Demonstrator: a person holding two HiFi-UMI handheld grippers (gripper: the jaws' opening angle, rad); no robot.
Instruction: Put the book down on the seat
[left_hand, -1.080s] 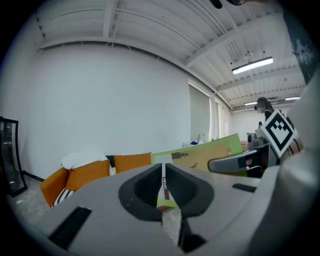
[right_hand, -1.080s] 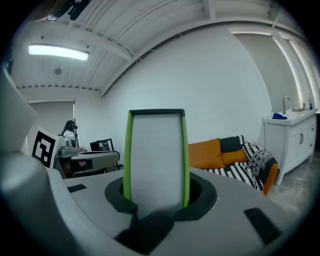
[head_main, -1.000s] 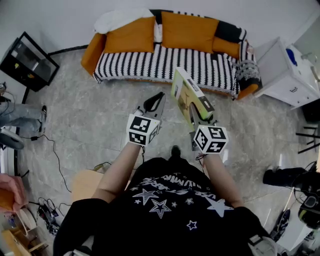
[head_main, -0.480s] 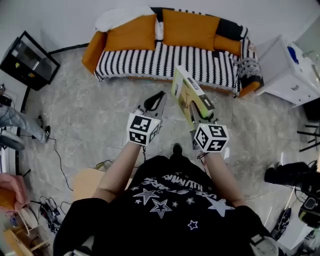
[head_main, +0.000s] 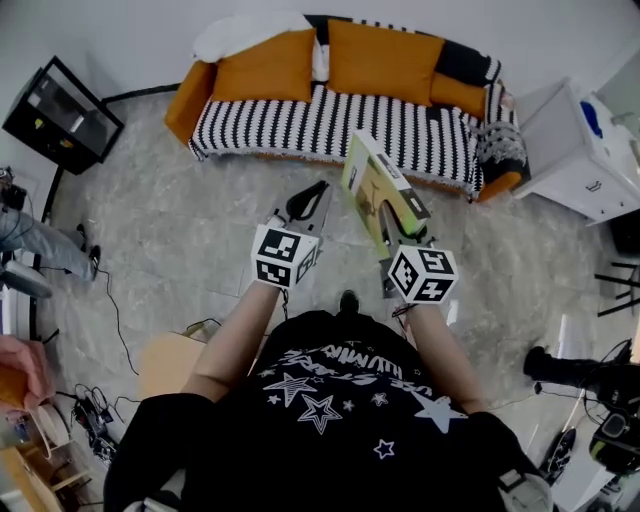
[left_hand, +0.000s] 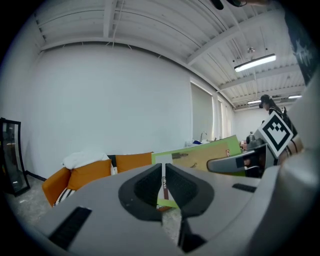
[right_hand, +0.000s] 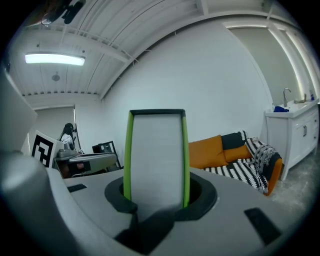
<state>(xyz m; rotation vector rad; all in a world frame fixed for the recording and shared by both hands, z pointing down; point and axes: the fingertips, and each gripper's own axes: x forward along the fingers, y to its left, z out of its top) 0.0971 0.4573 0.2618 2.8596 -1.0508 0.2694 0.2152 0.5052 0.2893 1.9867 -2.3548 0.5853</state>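
A green-covered book (head_main: 380, 190) stands on edge in my right gripper (head_main: 400, 236), whose jaws are shut on its lower end. In the right gripper view its page edge (right_hand: 156, 155) fills the gap between the jaws. My left gripper (head_main: 308, 204) is held level beside it, jaws pressed together with nothing between them (left_hand: 163, 184). The book (left_hand: 200, 156) shows to the right in the left gripper view. The sofa seat (head_main: 330, 125), striped black and white with orange cushions (head_main: 380, 62), lies ahead of both grippers, across a strip of floor.
A white cabinet (head_main: 580, 150) stands right of the sofa. A black screen (head_main: 60, 118) leans at the far left. Cables (head_main: 100, 300) and a person's legs (head_main: 40, 245) are on the left floor, and a brown stool (head_main: 170, 365) is near my left side.
The grippers and book hold nearly still. The legs at the left edge have shifted a little. The view has drifted slightly.
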